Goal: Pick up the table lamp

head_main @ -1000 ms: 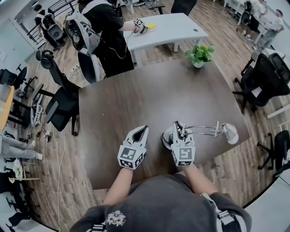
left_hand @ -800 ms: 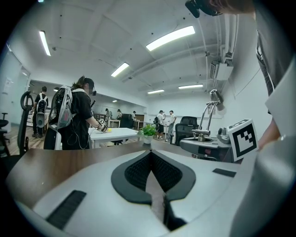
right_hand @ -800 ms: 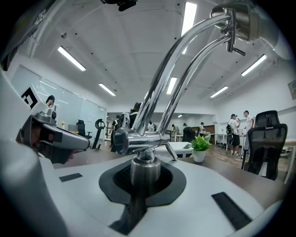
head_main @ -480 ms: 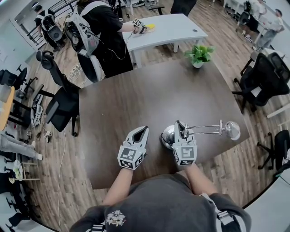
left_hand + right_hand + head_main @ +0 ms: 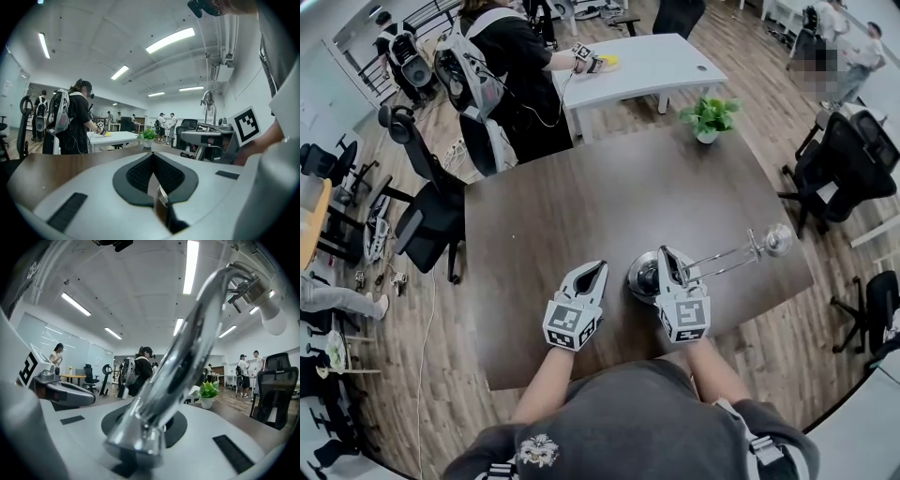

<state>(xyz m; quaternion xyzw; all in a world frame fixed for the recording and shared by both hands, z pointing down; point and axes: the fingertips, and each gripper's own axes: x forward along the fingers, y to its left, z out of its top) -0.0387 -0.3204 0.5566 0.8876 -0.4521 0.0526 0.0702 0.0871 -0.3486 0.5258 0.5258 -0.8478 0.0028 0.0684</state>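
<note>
The table lamp is chrome: a round base (image 5: 641, 274), a thin arm reaching right, and a small white head (image 5: 778, 239). It hangs tilted just above the dark wooden table (image 5: 581, 202). My right gripper (image 5: 667, 263) is shut on the stem close to the base. In the right gripper view the shiny stem (image 5: 185, 350) rises from between the jaws up to the lamp head (image 5: 271, 315). My left gripper (image 5: 592, 274) hovers to the left of the base, shut with nothing in it; in the left gripper view its pads (image 5: 152, 176) meet.
A potted plant (image 5: 709, 114) stands at the table's far right corner. Beyond it a person (image 5: 502, 75) works at a white table (image 5: 647, 56). Office chairs stand at the left (image 5: 431, 220) and the right (image 5: 848, 164) of the table.
The right gripper has risen with the lamp. The base has come off the table and shifted left, and the arm now slopes up to the right with the head higher.
</note>
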